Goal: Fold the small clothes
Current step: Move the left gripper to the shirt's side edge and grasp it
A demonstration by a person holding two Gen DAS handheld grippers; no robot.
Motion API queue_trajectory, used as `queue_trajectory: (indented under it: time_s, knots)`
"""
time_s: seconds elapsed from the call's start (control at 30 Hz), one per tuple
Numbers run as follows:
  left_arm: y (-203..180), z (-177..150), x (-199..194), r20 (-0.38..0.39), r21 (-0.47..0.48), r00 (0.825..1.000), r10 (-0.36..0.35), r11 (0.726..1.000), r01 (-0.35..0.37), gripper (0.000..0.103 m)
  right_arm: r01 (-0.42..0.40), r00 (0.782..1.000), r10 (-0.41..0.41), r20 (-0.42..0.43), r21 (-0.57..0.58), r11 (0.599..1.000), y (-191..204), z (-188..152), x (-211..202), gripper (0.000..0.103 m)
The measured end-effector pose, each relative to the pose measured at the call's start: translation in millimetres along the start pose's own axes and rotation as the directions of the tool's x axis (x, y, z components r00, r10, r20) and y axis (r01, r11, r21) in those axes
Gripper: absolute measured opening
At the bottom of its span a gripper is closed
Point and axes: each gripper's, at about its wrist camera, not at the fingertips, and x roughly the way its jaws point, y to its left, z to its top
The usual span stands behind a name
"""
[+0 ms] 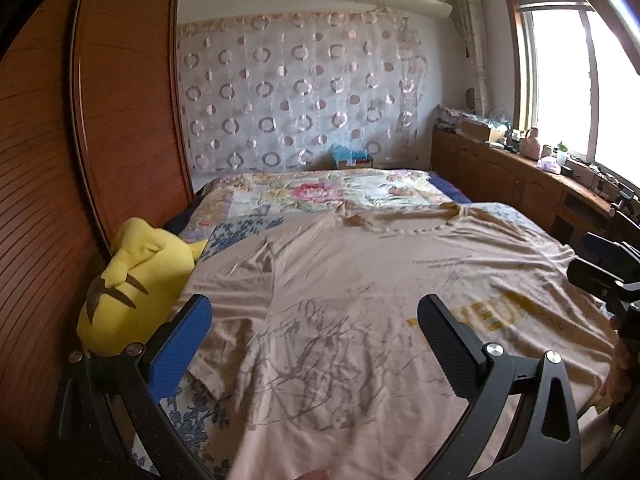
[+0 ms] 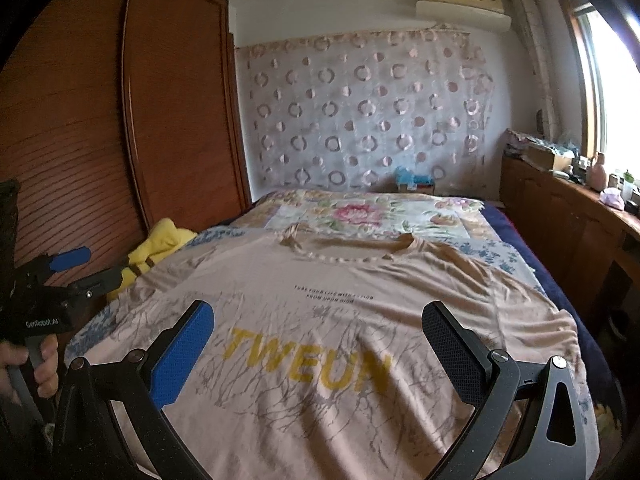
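Bedroom, floral-quilted bed [image 2: 360, 216] as work surface; we catalogue from the garment outward.

Item one: beige T-shirt [image 2: 340, 320], spread face up on the near half of the bed, neckline [image 2: 352, 252] toward the far end, hem toward us, yellow lettering across the chest. We judge it thin, soft and light, likely to drape and crease, and to slide on the quilt if tugged from one side only. It is mildly wrinkled, with one sleeve [image 1: 252, 276] rumpled beside the toy. Best holds, in our view: sleeve edge, shoulder seam or hem corner, pinched through both layers.

Item two: left gripper [image 1: 316, 328], jaws wide apart, holding nothing, above the shirt's sleeve side.

Item three: right gripper [image 2: 320, 336], likewise spread wide and empty, over the lettering.

Item four: yellow plush toy [image 1: 136, 280], touching the shirt's edge, against the wooden wardrobe [image 1: 120, 100].

Item five, containers: small box [image 2: 416, 186] at the far end of the bed, with blue material in it; cardboard box [image 2: 548, 156] on the window-side cabinet [image 2: 560, 216], contents too small to tell.
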Motion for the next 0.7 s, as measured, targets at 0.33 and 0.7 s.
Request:
queue_trajectory:
  time_s: [0.33, 0.7]
  knots:
    - [30.0, -9.4, 20.7, -0.07, -0.003, 0.998, -0.008, 1.0, 0.008, 0.103, -0.038, 0.997, 0.035, -0.063, -0.043, 0.998, -6.0, 4.8, 10.6, 0.103]
    - [84.5, -13.6, 43.8, -0.127, -0.001, 0.992, 0.024, 1.0, -0.024, 0.095, -0.101, 0.987, 0.092, -0.131, -0.067, 0.993, -3.9, 10.1, 15.7, 0.103]
